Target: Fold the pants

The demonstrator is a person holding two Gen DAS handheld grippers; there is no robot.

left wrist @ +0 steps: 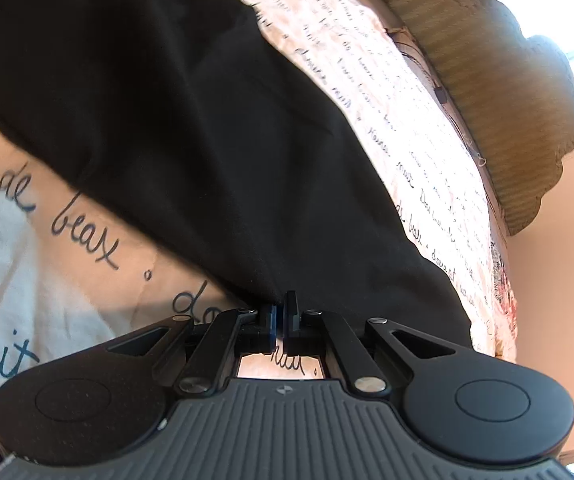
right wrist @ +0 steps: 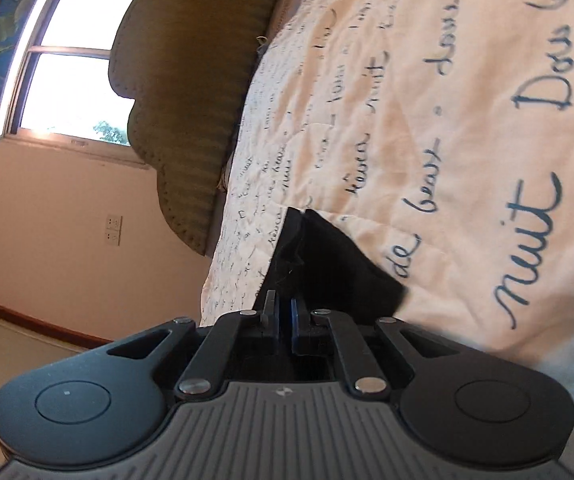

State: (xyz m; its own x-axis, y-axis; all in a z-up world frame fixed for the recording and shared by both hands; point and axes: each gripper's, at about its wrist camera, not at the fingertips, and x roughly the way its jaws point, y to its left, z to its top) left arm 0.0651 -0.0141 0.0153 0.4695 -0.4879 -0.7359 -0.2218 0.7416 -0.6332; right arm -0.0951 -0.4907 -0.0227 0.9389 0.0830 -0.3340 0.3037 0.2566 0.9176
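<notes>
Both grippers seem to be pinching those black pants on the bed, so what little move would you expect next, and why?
Probably a joint lift and carry across to lay one part over the rest. The left gripper is shut on the black pants, which lie spread over the bedspread; the right gripper pinches another edge. With both ends held, folding can start.

Left wrist view sits very low and close over the cream bedspread with dark handwritten script point(left wrist: 67, 264), rolled, facing along black fabric pants point(left wrist: 191, 128) toward the olive ribbed scalloped headboard point(left wrist: 499, 92) at upper right. Right wrist view, equally low, rolled opposite, has the same headboard point(right wrist: 191, 92) upper left. Both share bedspread, headboard, bright window point(right wrist: 75, 56).
</notes>
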